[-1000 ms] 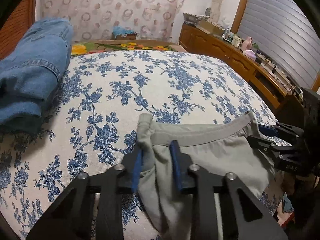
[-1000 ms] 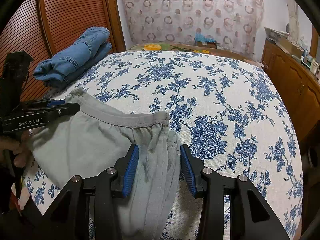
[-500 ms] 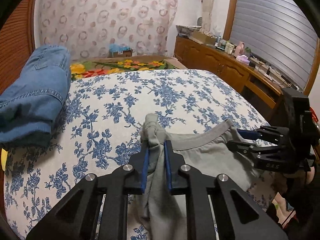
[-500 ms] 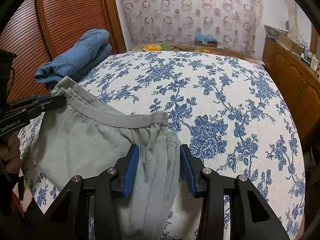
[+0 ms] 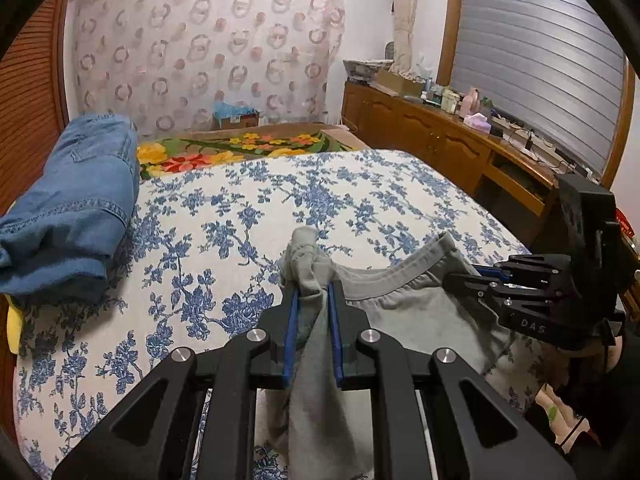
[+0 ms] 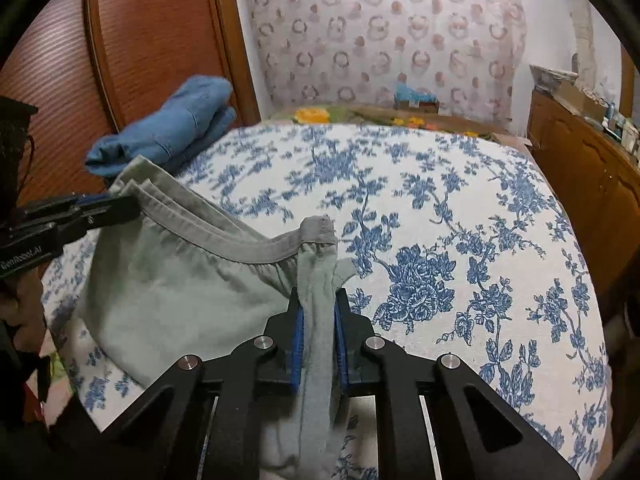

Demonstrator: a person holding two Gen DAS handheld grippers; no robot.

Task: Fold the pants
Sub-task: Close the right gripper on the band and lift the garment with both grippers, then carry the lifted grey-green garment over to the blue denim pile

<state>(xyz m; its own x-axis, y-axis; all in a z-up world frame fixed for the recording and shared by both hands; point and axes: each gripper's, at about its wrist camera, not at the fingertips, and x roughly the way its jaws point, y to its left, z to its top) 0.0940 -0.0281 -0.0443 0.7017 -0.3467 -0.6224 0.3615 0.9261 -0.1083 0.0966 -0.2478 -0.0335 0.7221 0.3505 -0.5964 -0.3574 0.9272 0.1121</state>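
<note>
- Blue-flowered bedspread (image 5: 248,208) covers a bed with a patterned curtain (image 5: 208,48) behind it and wooden shutter doors (image 6: 152,40) at the left.
- Only the left wrist view shows the grey roller blind (image 5: 536,60) and the long wooden sideboard (image 5: 440,140) crowded with small things; the right wrist view shows just the sideboard's near end.
- Folded blue jeans (image 5: 76,200) lie at the bed's left edge, well apart from the work; a floral mat (image 5: 240,148) lies at the far end.
- Grey pants (image 6: 168,292) hang between the two tools at the near edge of the bed, waistband stretched across.
- Left tongs (image 5: 312,300) are clamped on one bunched waistband corner.
- Right tongs (image 6: 318,308) are closing, their blue pads already pressing the other waistband corner between them.
</note>
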